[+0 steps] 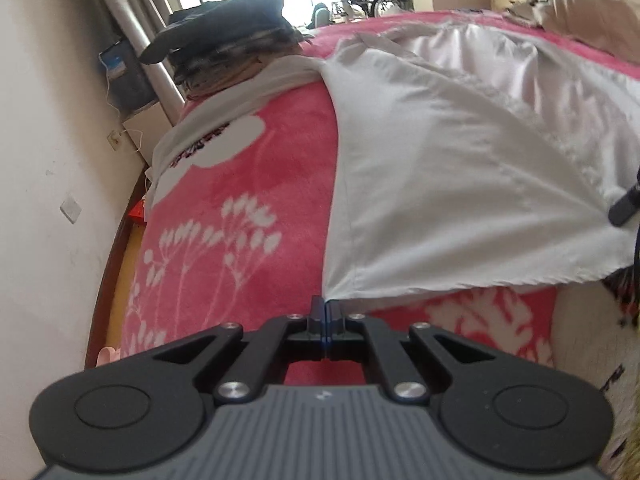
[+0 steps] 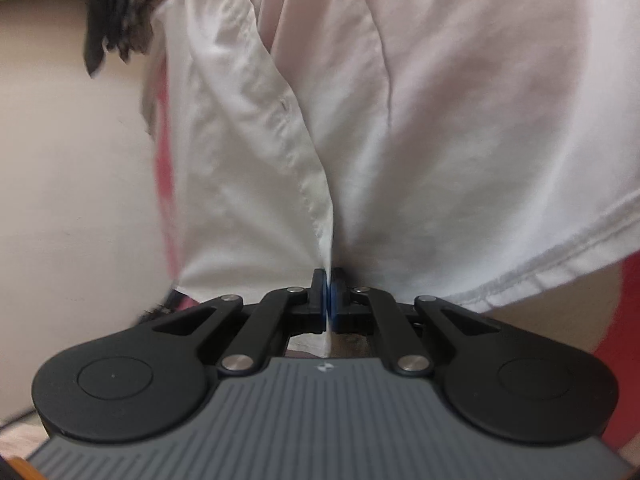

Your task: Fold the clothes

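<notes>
I have the pale grey-white thin cotton garment point(image 1: 440, 168) pinched at two points. The left gripper point(image 1: 325, 312) has its jaws fully closed on a bottom corner of the cloth, right at the jaw tips, and from there the fabric fans away ahead and to the right across the pink floral plush blanket point(image 1: 248, 208) covering the bed. The right gripper point(image 2: 329, 292) is also closed tight, with a thin fold of the same garment point(image 2: 440, 140) caught between the blue pads point(image 2: 322, 292); a strip of cloth pokes out behind the jaws, so the bite looks deep. In the left wrist view its dark tip point(image 1: 624, 204) sits far off to the right, at the opposite end of the hem.

I judge this cloth light, limp and a little slippery: it drapes in soft creases, sags between the two holds and keeps no shape of its own. Nothing fragile here, but a shallow corner pinch could slide out under tension. Hemmed edges and corners are the best places to hold, since the stitching gives the pads something thicker.

Beyond the jaws, at the far left of the bed, lies a pile of dark folded clothing point(image 1: 228, 36).
</notes>
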Tool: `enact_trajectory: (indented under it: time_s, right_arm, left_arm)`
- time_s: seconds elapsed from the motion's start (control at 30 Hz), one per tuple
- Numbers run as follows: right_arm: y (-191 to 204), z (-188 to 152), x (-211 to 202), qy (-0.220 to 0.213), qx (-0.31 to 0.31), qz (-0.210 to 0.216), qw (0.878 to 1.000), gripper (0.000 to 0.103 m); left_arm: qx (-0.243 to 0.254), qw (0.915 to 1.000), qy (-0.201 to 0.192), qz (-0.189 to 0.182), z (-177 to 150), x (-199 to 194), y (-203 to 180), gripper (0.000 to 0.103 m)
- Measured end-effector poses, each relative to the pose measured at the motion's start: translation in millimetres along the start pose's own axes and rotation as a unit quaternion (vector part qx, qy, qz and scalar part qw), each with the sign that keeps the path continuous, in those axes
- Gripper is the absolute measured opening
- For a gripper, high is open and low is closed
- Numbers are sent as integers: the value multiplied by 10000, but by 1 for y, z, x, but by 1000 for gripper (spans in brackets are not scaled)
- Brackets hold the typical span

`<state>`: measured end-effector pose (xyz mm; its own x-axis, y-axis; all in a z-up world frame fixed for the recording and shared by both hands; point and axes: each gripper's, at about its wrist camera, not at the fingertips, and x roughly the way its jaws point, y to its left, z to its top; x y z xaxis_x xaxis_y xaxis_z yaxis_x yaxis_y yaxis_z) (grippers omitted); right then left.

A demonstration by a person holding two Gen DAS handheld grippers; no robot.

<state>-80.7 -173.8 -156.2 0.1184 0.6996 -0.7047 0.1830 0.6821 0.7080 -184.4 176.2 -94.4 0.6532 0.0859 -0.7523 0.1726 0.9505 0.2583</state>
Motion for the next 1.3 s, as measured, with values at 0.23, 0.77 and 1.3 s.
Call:
enact_trajectory:
  time_s: [0.23, 0.77, 1.3]
  right_arm:
    - [21, -2, -1, -194, -788, -499, 9955, 1]
    - [56, 57, -85, -1574, -1200, -88, 9802, 28]
    - [72, 167, 24, -1639, -1330, -168, 9773, 26]
  left_arm:
    - [50, 9996, 264, 76, -7, 1, 4, 10]
    - [-1353, 9876, -181, -774, 75, 6, 34, 36]
    - [-846, 9930, 351, -750, 71, 61, -21, 38]
